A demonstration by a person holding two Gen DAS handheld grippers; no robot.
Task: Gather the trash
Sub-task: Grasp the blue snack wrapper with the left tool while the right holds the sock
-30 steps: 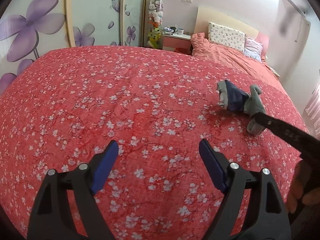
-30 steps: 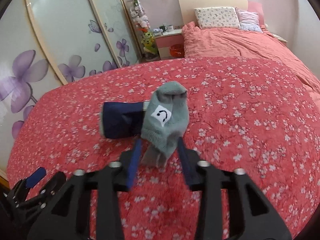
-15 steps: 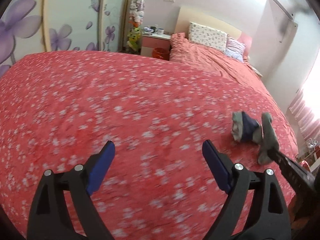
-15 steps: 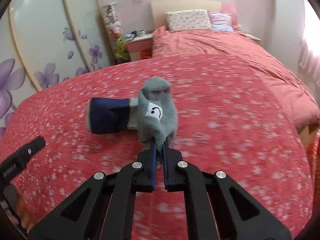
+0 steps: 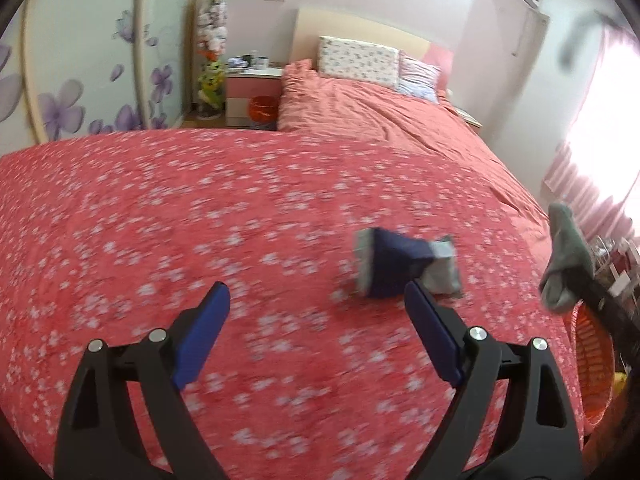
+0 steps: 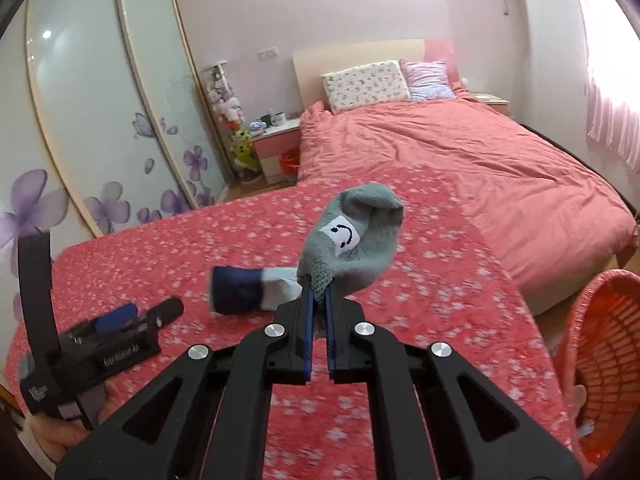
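A grey-green sock (image 6: 352, 240) with a smiley patch hangs lifted off the red flowered bedspread (image 6: 168, 248), and my right gripper (image 6: 316, 300) is shut on its lower end. The same sock (image 5: 566, 260) shows at the right edge of the left wrist view. A navy and grey sock (image 5: 400, 266) lies on the spread just beyond my right blue pad (image 5: 430, 336). My left gripper (image 5: 316, 320) stands open over bare bedspread with nothing between its fingers. From the right wrist view, the left gripper (image 6: 120, 320) sits low at the left, and the navy sock (image 6: 248, 288) lies just behind the lifted one.
An orange plastic basket (image 6: 600, 360) stands by the bed's right edge, also seen as the basket (image 5: 592, 360) at the lower right. Beyond are a salmon duvet (image 6: 460, 160), pillows (image 6: 364, 86), a pink nightstand (image 6: 276, 148) and flower-printed wardrobe doors (image 6: 100, 120).
My right gripper shut on the grey-green sock and lifted it off the spread, swinging right toward the basket. My left gripper moved right, nearer the navy sock.
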